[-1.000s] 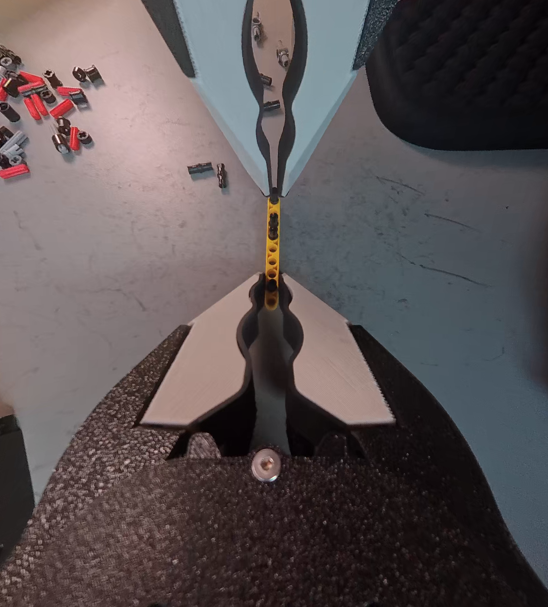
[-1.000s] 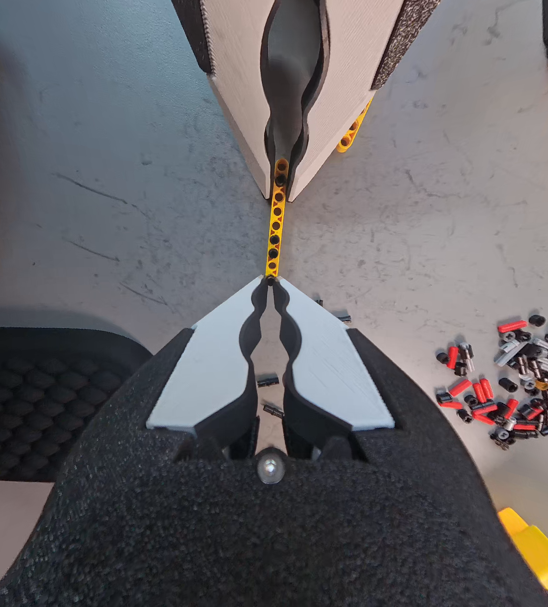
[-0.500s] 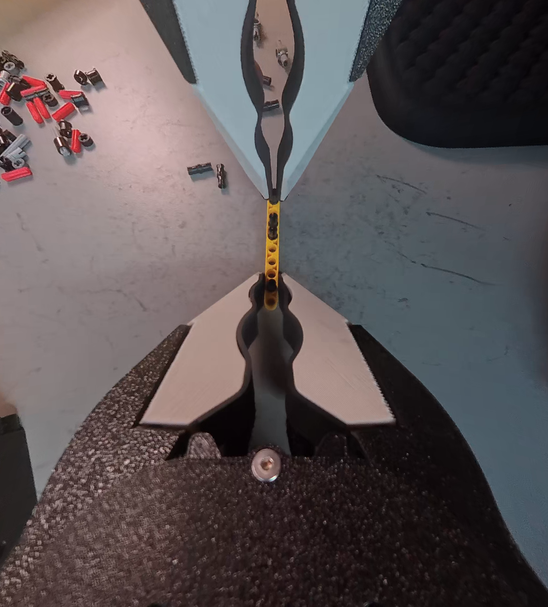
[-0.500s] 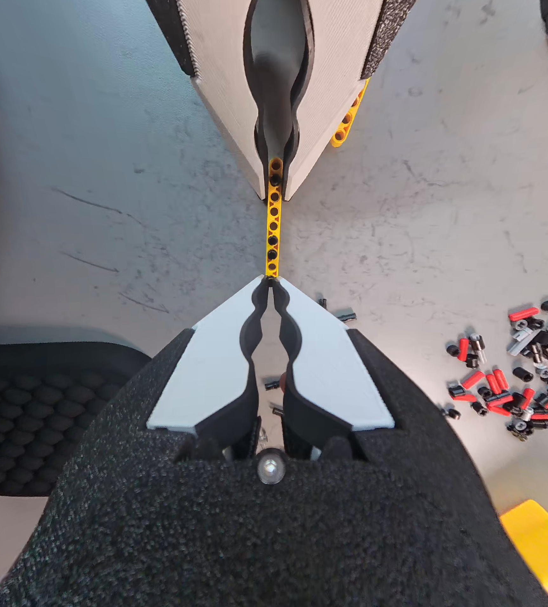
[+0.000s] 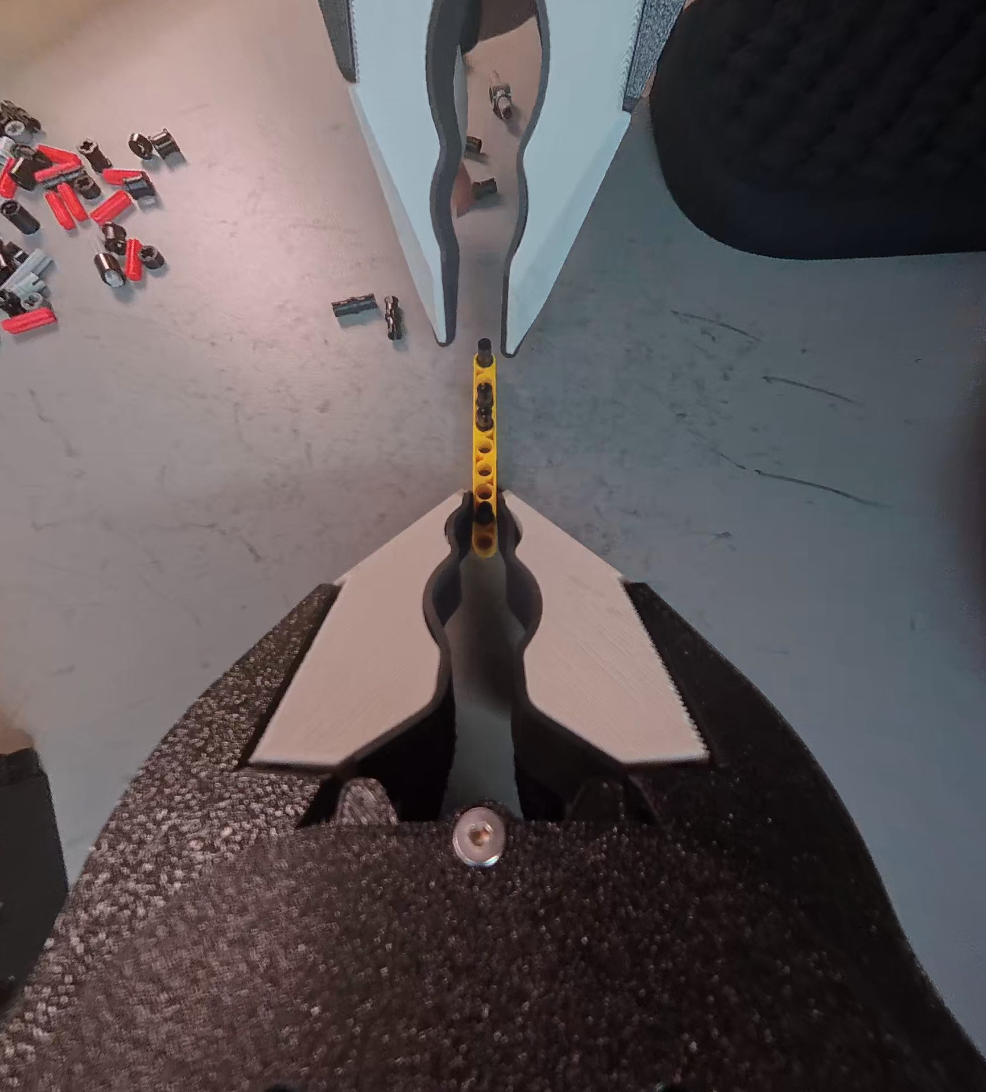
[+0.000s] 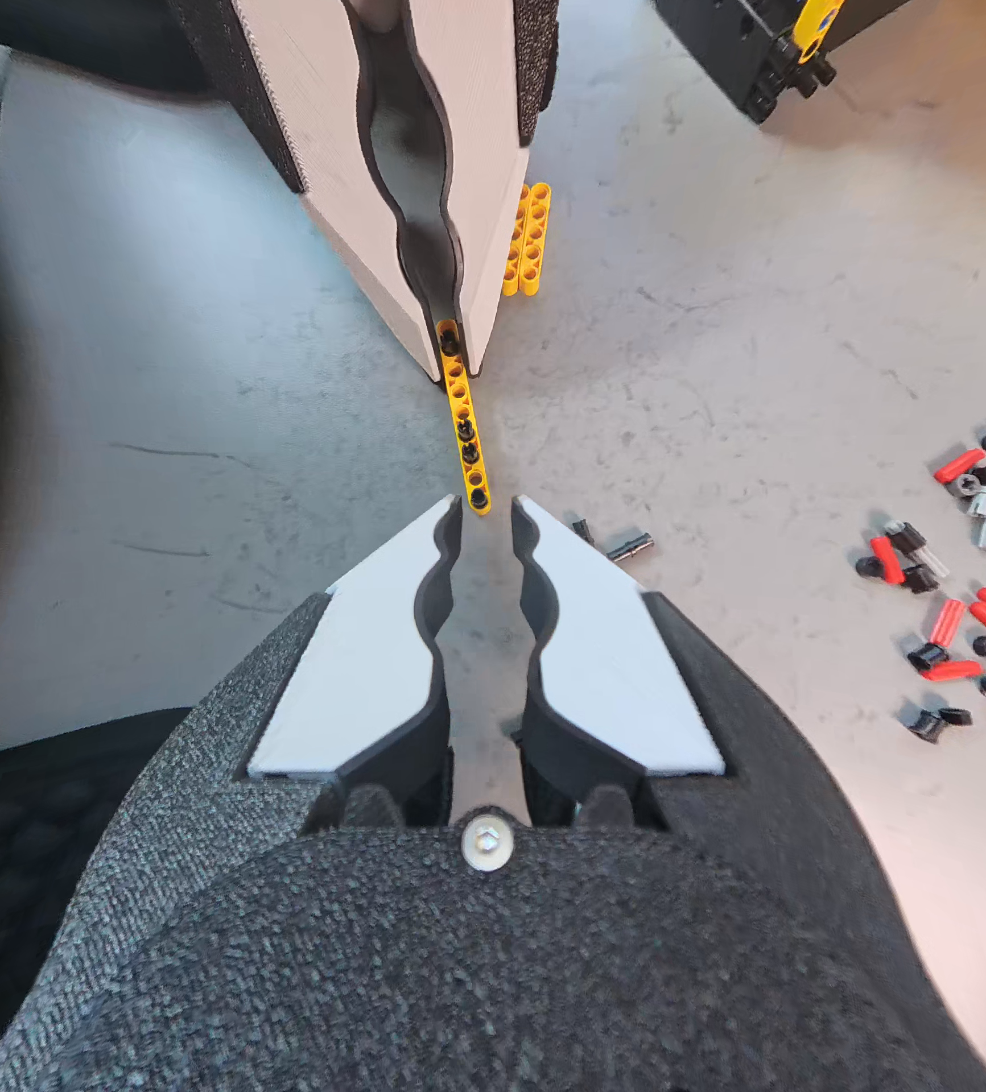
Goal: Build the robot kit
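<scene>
My left gripper [image 5: 485, 502] is shut on one end of a yellow perforated beam [image 5: 485, 449] and holds it above the grey table. Black pins sit in several of the beam's holes. My right gripper [image 6: 485, 502] is open, its tips just off the beam's far end [image 6: 467, 437]. It faces the left gripper and also shows in the left wrist view [image 5: 474, 345]. The left gripper also shows in the right wrist view [image 6: 455, 366], clamped on the beam.
A heap of red, black and grey pins [image 5: 23, 207] lies at the left, also seen in the right wrist view [image 6: 975, 591]. Two loose black pins [image 5: 369, 310] lie near the right gripper. Two yellow beams [image 6: 529, 242], a black block [image 6: 774, 53], a black textured pad [image 5: 863, 118]. About 5 cm separates my left fingertips from my right. The black block [image 6: 774, 53] sits 15 cm or so from the ends of my left fingers.
My right gripper has opened and let go of the beam's end, leaving a black pin in the end hole. The left gripper still holds the beam.
</scene>
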### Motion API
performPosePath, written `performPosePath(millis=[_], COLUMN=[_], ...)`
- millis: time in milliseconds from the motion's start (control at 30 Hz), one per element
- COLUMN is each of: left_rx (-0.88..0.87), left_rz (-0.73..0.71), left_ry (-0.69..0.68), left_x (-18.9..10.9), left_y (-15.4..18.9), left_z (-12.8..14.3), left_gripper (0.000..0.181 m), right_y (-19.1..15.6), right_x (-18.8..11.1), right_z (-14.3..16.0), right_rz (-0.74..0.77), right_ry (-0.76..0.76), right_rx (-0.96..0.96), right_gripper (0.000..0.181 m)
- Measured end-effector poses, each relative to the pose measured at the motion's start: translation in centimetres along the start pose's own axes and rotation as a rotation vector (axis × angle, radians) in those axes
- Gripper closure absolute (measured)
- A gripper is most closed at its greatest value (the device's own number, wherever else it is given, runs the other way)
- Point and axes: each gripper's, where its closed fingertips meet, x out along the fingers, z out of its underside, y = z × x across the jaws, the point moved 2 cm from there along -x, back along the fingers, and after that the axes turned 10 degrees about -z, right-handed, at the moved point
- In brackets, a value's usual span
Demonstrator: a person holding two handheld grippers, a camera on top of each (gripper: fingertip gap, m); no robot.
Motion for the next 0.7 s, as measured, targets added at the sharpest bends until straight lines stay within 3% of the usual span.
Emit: performPosePath(millis=[333,600,700], left_rx=[0.007,0.019,0.067], left_rz=[-0.029,-0.03,-0.058], left_ry=[0.004,0.005,0.014], left_x=[0.0,-0.3,-0.3], left_y=[-0.2,-0.2,-0.2], left_z=[0.0,0.2,0.3], left_gripper=[0.169,0.174,0.174], right_y=[2.6,5.7,5.9], right_x=[-4.0,-7.7,-8.4], right_z=[-2.7,-0.9,-0.6], right_rz=[0.259,0.429,0.419], right_ry=[0.456,0.548,0.578], right_rx=[-0.062,0.064,0.099], right_gripper=[0.161,0.157,0.158])
